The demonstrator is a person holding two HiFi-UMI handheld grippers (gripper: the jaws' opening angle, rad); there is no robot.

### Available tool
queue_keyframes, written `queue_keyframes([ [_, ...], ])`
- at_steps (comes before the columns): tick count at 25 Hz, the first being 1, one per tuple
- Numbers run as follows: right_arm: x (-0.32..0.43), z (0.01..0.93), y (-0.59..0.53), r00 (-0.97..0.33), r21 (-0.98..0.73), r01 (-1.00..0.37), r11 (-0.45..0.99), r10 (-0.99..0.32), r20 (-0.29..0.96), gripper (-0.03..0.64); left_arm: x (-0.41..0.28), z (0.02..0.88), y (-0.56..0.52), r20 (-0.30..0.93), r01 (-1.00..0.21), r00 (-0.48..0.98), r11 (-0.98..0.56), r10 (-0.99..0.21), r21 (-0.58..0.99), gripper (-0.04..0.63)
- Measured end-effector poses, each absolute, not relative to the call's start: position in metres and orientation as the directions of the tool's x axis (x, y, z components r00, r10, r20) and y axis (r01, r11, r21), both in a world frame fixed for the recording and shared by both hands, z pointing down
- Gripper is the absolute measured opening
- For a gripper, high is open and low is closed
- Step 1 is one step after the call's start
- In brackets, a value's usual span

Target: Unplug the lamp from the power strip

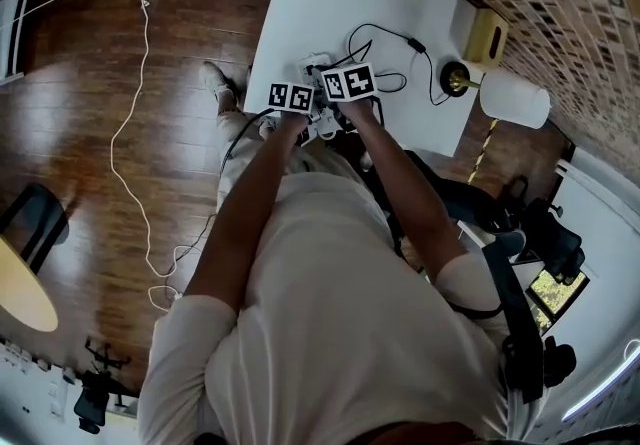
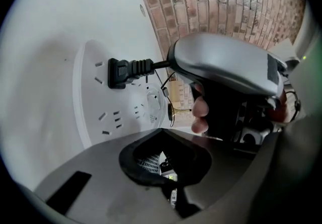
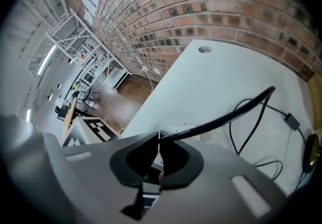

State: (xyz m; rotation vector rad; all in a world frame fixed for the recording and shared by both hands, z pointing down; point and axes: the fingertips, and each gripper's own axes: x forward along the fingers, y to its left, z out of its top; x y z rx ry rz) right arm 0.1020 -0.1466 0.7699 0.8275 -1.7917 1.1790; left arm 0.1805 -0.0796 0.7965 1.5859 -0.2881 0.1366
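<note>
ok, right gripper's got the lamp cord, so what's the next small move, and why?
Probably draw the right gripper a little, straight away from the face of the power strip. Its jaws are shut on the cord just behind the black plug, which sits fully in its socket. The left gripper, jaws together, is at the strip's near edge and may steady it.

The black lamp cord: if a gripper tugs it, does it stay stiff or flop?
Probably floppy: the black cord lies in loose loops across the white table. Near the right gripper, clamped on it, it holds a smooth arc, so it is likely slightly springy. Its plug sits in the power strip, so a pull should tauten it first.
</note>
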Motion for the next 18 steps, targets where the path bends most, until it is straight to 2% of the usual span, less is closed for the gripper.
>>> queue_keyframes([
  [4, 0.078, 0.745, -0.154, -0.572, -0.534, -0.811, 0.241, -0.133, 0.809, 0.006, 0.170, 0.800, -0.079, 0.269, -0.271, 0.959, -0.013, -0.095, 0.962, -0.002],
  [8, 0.086, 0.724, -0.176, -0.505, -0.437, -0.833, 0.339, -0.145, 0.851, 0.008, 0.176, 0.801, -0.080, 0.284, -0.287, 0.954, -0.015, -0.093, 0.958, -0.002],
  [15, 0.131, 0.723, -0.172, -0.508, -0.463, -0.855, 0.235, -0.192, 0.840, 0.012, 0.180, 0.793, -0.073, 0.273, -0.276, 0.957, -0.025, -0.094, 0.961, -0.011],
  [16, 0.143, 0.725, -0.172, -0.500, -0.463, -0.863, 0.205, -0.207, 0.841, 0.012, 0.179, 0.788, -0.073, 0.259, -0.264, 0.961, -0.041, -0.097, 0.964, 0.002],
  [17, 0.156, 0.726, -0.174, -0.495, -0.465, -0.868, 0.175, -0.226, 0.839, 0.012, 0.177, 0.784, -0.074, 0.246, -0.253, 0.964, -0.069, -0.097, 0.965, 0.083],
  [18, 0.168, 0.727, -0.176, -0.494, -0.472, -0.869, 0.148, -0.242, 0.835, 0.014, 0.173, 0.779, -0.074, 0.237, -0.247, 0.967, -0.107, -0.096, 0.963, 0.105],
])
